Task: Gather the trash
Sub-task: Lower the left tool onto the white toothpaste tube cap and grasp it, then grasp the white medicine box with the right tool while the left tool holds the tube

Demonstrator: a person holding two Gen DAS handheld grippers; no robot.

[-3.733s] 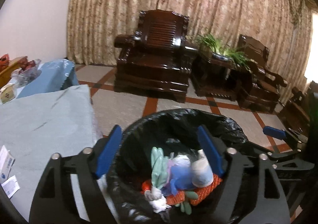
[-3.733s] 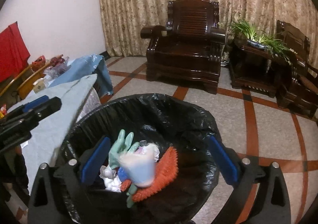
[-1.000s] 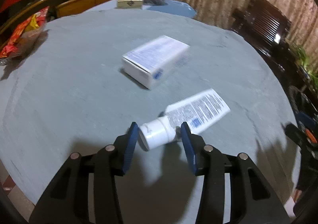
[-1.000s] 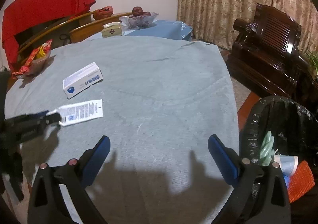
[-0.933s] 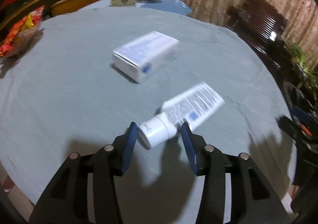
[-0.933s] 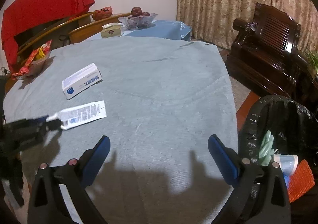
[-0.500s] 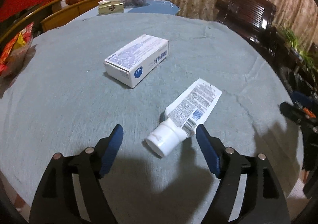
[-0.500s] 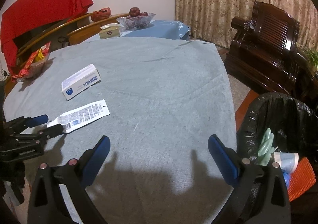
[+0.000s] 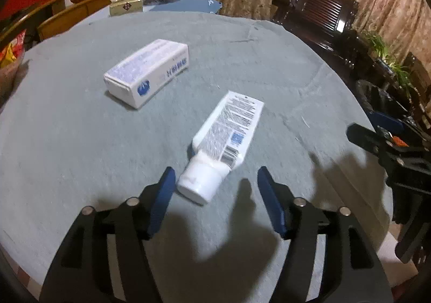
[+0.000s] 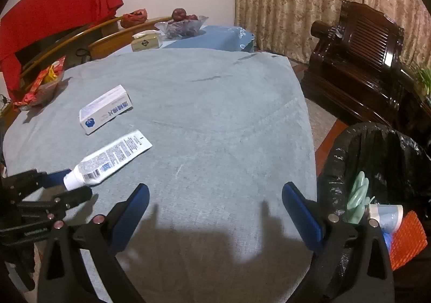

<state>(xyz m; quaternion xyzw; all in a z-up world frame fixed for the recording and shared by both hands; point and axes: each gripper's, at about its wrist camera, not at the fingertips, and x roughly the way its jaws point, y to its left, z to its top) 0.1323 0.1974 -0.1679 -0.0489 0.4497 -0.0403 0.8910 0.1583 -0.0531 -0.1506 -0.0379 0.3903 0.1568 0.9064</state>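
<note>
Between the blue pads of the left tool (image 9: 214,186) lies the white cap of a squeeze tube (image 9: 225,138); the jaws, apart and not pressing it, have just been closing. The near pad sits just beside the cap, the far one stands clear. That lopsided straddle is the risk, I judge: one pad may shove the round cap sideways, rolling it out of the grip. A white carton (image 9: 146,71) waits farther up the grey table (image 9: 67,141). The right tool (image 10: 215,203) hovers spread wide and empty near the lined bin (image 10: 377,147).
</note>
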